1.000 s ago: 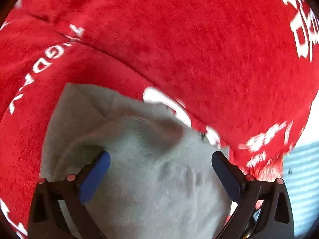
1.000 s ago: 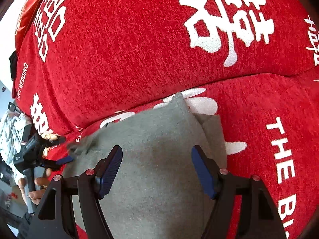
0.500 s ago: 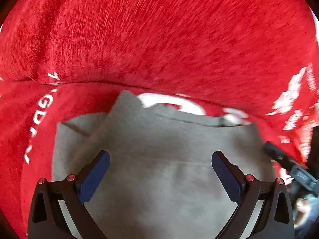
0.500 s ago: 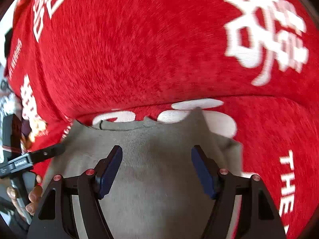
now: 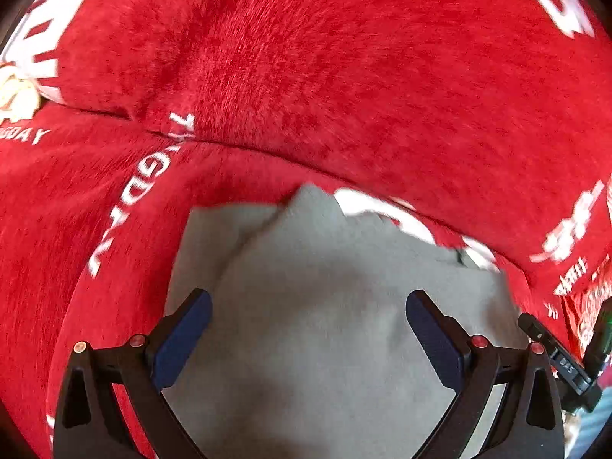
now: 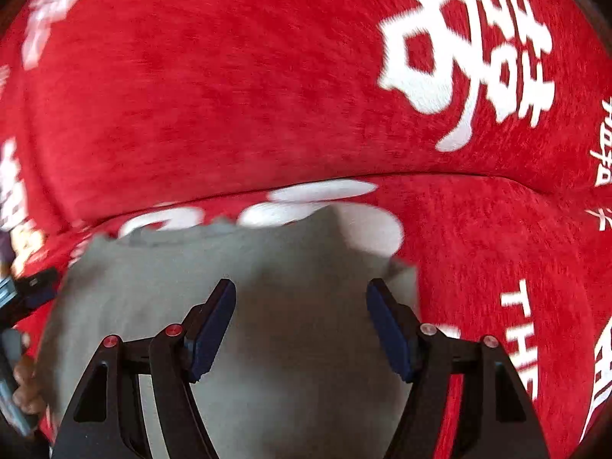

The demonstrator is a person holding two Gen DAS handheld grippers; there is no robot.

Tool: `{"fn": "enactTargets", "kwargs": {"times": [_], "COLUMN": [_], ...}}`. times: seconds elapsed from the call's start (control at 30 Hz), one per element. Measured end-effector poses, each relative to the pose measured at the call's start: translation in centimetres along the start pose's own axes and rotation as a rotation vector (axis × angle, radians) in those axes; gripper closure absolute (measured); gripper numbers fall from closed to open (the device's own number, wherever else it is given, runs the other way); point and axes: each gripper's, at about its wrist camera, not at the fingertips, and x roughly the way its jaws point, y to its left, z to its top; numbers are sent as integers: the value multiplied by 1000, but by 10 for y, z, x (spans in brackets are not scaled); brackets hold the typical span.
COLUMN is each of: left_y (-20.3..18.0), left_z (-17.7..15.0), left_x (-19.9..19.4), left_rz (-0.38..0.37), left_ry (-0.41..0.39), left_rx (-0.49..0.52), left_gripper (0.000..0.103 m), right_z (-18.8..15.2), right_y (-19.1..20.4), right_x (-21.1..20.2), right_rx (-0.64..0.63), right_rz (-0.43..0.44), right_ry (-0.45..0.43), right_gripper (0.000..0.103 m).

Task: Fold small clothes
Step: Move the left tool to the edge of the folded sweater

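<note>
Nearest, the left gripper (image 5: 308, 329) and right gripper (image 6: 300, 323) are held over the grey garment (image 5: 325, 306), jaws apart with nothing clamped. The garment is laid flat on the red printed cover (image 5: 344, 76), its far edge by the cushion seam. If only the top layer is pinched, the fold could be dragged askew.

Matt grey cloth (image 5: 325, 306) (red plush (image 5: 344, 76))

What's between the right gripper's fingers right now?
Only the grey garment, lying flat below the open right gripper on the red cover; nothing pinched. The right wrist view shows it.
</note>
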Motion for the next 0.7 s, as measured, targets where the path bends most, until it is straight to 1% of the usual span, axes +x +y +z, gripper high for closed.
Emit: {"fn": "enactTargets", "kwargs": {"times": [0.07,0.13,0.17,0.23,0.3,0.33,0.37,0.4,0.47,0.53,0.57,0.63,0.7], "left_y": [-19,-36,-43,-55,-61,-60,-56,-53,-39,-26,-22,-11,5], "left_z": [-24,-49,-58,-75,-85,-90,-94,-97,-98,-96,-96,-99,-105], "left_x": [-12,-23,-27,-26,-21,-19,-14,-9,-16,-25,-31,-49,-68], "left_rz": [57,87,101,130,169,201,260,289,258,247,235,237,209], "left_ry": [-20,-48,-53,-53,-38,-34,-29,-27,-42,-20,-17,-48,-67], "left_rx": [81,164,195,233,258,276,294,298,263,205,184,149,110], "left_gripper": [1,1,1,1,1,1,1,1,1,1,1,1,1], "right_z": [-20,-44,-51,-70,-82,-88,-89,-92,-94,-95,-96,-98,-104], "right_y": [13,32,36,47,49,47,44,39,24,9,4,-2,-11], "right_x": [-13,-18,-19,-22,-22,-24,-26,-29,-38,-49,-55,-63,-77], "right_rx": [-54,-128,-150,-201,-225,-244,-253,-257,-235,-196,-179,-141,-86], "right_rz": [16,13,6,-29,-45,-69,-82,-93,-101,-115,-148,-195,-147], "right_ry": [-5,11,15,17,16,4,-3,-11,-21,-31,-31,-28,-53], "right_gripper": [28,28,28,28,28,28,28,28,28,28,28,28,28]}}
